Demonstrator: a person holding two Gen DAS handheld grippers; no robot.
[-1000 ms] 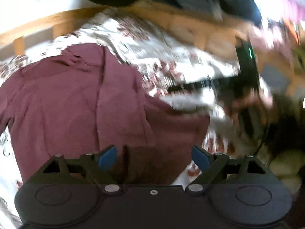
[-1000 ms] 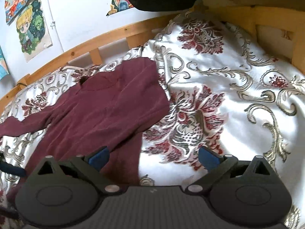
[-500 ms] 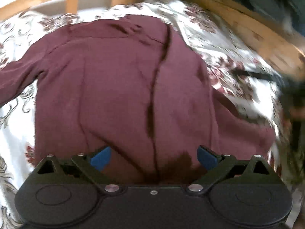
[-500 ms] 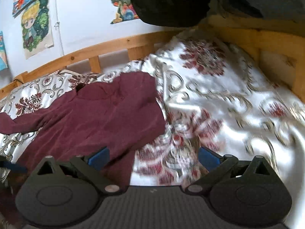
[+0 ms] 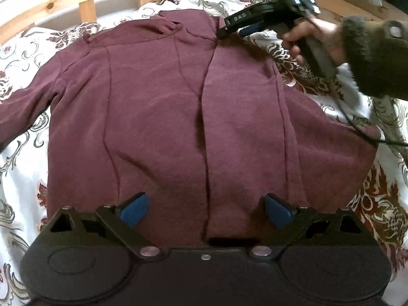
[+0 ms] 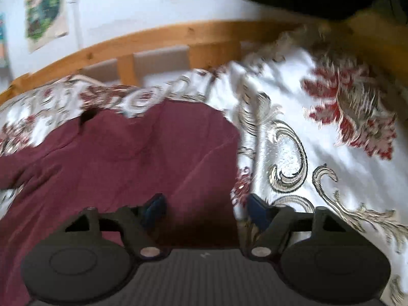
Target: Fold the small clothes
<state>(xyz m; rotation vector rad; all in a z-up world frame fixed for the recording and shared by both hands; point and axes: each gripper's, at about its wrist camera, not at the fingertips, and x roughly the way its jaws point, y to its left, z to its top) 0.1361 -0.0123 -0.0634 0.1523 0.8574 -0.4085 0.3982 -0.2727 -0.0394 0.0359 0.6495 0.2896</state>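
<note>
The maroon shirt (image 5: 193, 117) lies flat on the bedspread (image 6: 318, 153), running lengthwise away from the spread left claw (image 5: 205, 210) above its hem, while the spread right claw (image 6: 205, 210) straddles its far shoulder edge.

A white bedspread (image 6: 293, 153) with red and grey floral scrollwork covers the bed. A slatted wooden bed rail (image 6: 158, 38) runs behind it, below a pale wall (image 6: 114, 2) bearing colourful posters (image 6: 46, 12).
</note>
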